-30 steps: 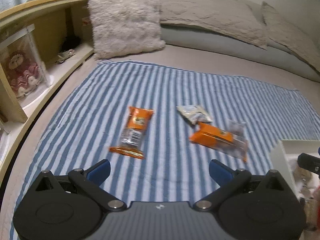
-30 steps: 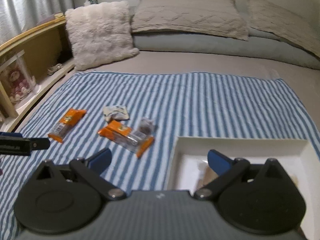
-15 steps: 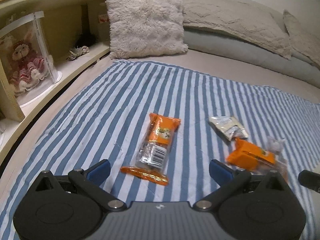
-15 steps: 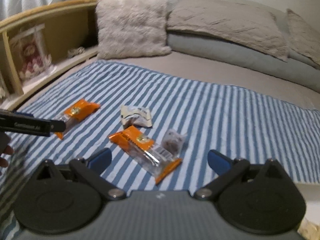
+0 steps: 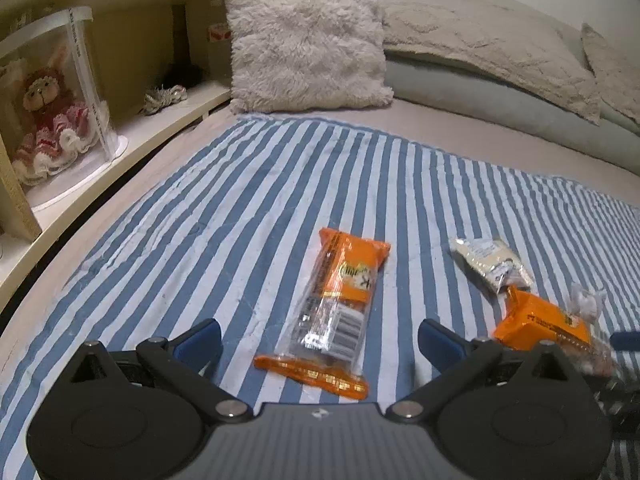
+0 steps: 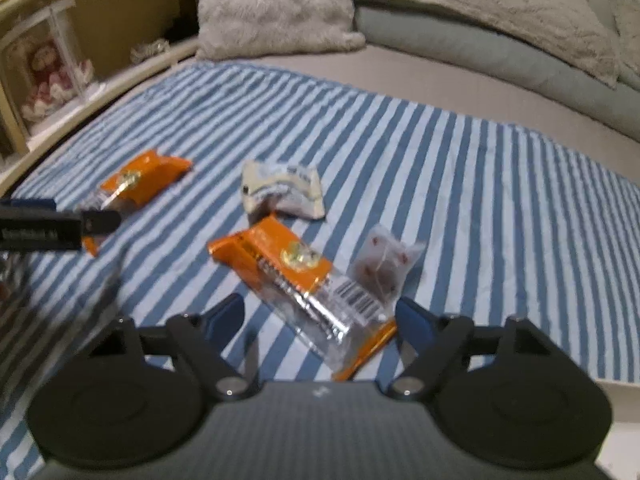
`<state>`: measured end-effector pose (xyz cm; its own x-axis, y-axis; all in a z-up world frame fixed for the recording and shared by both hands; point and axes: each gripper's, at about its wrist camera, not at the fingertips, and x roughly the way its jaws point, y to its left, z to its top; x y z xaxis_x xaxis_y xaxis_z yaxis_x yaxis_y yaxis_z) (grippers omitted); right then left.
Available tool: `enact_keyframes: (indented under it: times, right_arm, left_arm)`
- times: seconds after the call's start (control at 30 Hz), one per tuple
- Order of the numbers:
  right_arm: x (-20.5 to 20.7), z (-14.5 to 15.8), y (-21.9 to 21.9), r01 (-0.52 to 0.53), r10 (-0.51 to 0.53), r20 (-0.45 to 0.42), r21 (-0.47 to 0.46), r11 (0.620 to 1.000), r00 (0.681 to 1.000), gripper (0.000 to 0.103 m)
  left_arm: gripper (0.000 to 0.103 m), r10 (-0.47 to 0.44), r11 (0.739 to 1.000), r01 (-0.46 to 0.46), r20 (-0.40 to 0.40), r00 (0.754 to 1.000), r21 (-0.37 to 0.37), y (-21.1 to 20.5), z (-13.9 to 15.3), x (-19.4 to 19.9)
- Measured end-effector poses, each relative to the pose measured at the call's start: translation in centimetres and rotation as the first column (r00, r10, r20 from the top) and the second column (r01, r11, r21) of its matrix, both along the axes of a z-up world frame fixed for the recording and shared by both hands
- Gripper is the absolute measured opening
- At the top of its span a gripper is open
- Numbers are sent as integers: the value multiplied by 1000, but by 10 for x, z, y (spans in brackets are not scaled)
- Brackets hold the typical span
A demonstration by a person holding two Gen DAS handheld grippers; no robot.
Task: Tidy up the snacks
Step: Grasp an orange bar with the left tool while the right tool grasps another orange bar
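An orange snack bar [image 5: 340, 308] lies on the blue-striped cloth [image 5: 248, 208], right between the fingers of my open left gripper [image 5: 320, 338]. A second orange bar [image 6: 296, 280] lies between the fingers of my open right gripper [image 6: 320, 316], with a small clear packet [image 6: 384, 264] against it and a white packet [image 6: 284, 192] behind it. The first bar also shows at the left in the right wrist view [image 6: 136, 184], partly behind the left gripper's body [image 6: 52, 228]. The second bar [image 5: 544, 324] and the white packet [image 5: 492, 264] show at the right in the left wrist view.
A fluffy white pillow [image 5: 304, 36] and beige pillows [image 5: 480, 44] lie at the back of the bed. A wooden shelf [image 5: 120, 136] at the left holds a boxed doll [image 5: 48, 112]. A white box edge [image 6: 620, 396] shows at the lower right.
Both grippers have moved forward and down toward the snacks. The orange bars now sit between the fingers. The white box has almost left the right wrist view.
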<state>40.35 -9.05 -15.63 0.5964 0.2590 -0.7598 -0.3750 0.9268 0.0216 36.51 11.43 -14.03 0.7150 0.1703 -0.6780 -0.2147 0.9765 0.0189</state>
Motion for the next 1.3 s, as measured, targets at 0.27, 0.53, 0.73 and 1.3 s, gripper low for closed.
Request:
enact_keyframes:
  times: [0.27, 0.53, 0.73, 1.3]
  right_arm:
    - [-12, -1, 14, -151, 148, -105, -17, 988, 983, 85]
    - [-9, 2, 11, -79, 77, -55, -35, 996, 996, 74]
    - [2, -6, 8, -13, 12, -15, -22, 1000, 1000, 75]
    - [-16, -5, 22, -74, 71, -25, -153, 985, 997, 50]
  left_arm:
    - [86, -11, 1000, 11, -10, 1000, 22, 2, -2, 4]
    - [50, -90, 992, 98, -98, 991, 81, -8, -5, 1]
    - [46, -138, 984, 151, -130, 982, 99, -13, 1, -7]
    - [47, -181, 980, 195, -239, 954, 36, -28, 7, -22]
